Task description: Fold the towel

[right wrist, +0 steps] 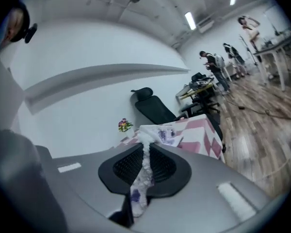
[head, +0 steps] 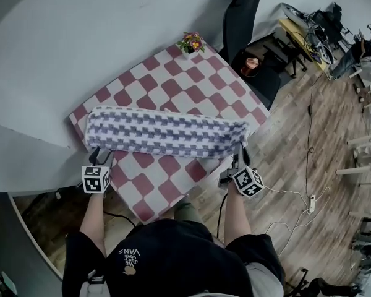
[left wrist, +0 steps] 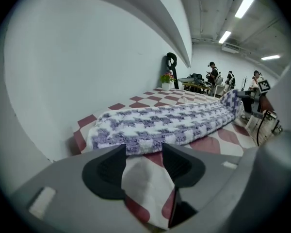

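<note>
Red-and-white checked cloth [head: 173, 88] covers our square table, which sits cornerwise against a pale wall [head: 80, 36]. Open wooden floor [head: 297, 141] lies to the right. Our left gripper [head: 100, 158] holds its jaws apart and empty at the near left end of the towel [head: 167, 133], a fluffy purple-and-white band folded long. Our right gripper [head: 239, 156] pinches its right end's thin edge.

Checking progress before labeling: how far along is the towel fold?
Done: towel seems folded once into a long strip on the table. In hand: right gripper shut on its right end; left gripper open at the left end, holding nothing. Left: grip that end, fold the strip shorter.
</note>
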